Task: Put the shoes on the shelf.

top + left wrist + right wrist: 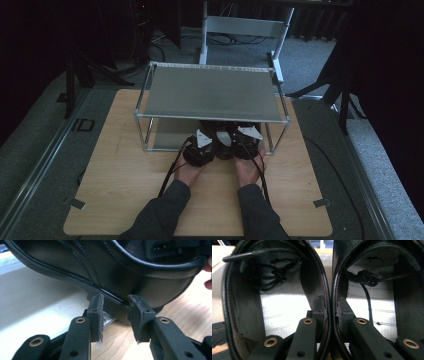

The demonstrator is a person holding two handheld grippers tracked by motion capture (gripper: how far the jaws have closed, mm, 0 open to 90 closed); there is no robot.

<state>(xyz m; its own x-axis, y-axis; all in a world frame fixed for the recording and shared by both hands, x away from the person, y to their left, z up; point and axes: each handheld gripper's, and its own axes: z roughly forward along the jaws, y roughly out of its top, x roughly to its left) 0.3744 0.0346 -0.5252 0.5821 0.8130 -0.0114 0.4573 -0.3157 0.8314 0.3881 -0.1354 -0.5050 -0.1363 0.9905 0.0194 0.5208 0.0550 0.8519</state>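
Note:
A pair of black leather shoes (223,141) sits at the front edge of the lower shelf (167,140) of a metal rack. In the right gripper view I look into both shoes from behind: one shoe (239,302) on the left, the other shoe (407,290) on the right. My right gripper (331,311) is shut on their two touching inner walls, pinching them together. My left gripper (116,307) stands open at the outer side of a black shoe (112,267), its tips at the sole edge near the heel. In the high view both the left gripper (200,149) and the right gripper (246,142) flank the shoes.
The rack's top shelf (210,92) is a bare grey plate that hides most of the lower shelf. The rack stands on a wooden table (125,175). A white frame (245,25) stands behind the table. Dark stands and cables lie on the floor around.

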